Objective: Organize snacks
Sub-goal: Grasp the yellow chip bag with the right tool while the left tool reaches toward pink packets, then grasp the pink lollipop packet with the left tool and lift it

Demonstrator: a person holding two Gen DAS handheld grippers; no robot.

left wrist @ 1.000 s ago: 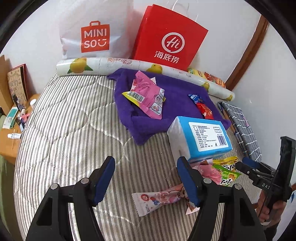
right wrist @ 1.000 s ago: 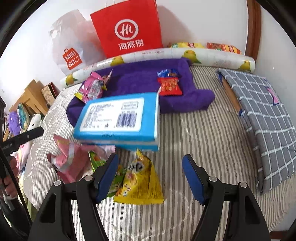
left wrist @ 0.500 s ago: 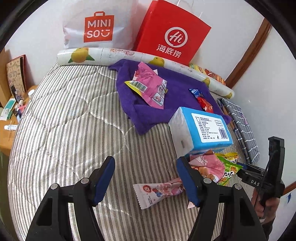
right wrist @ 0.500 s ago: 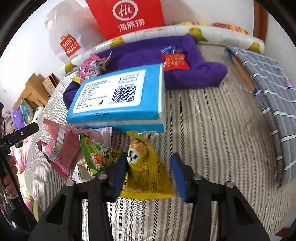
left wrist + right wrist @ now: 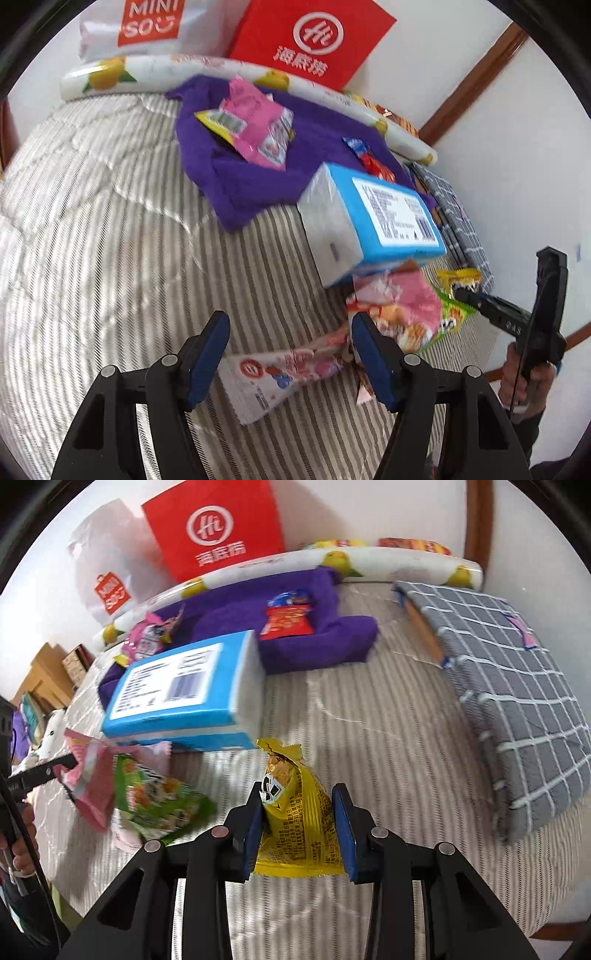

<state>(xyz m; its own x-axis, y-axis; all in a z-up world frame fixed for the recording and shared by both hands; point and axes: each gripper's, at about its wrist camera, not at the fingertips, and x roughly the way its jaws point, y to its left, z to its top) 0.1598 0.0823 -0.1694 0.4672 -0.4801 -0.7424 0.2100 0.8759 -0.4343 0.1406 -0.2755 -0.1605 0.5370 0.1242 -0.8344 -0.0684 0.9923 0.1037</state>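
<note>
Yellow snack packet (image 5: 299,819) is pinched between the closed right gripper (image 5: 300,825), while the left gripper (image 5: 290,356) gapes empty above a pink wrapper (image 5: 284,373), so most snacks beyond both claws seem left to sort.

Yellow snack packet (image 5: 299,823); purple towel (image 5: 325,642); grey-white striped mattress (image 5: 110,236).

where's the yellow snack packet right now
In the right wrist view the yellow snack packet sits low in the centre, pinched in the right tool, just in front of the blue box and right of the green packet.
</note>
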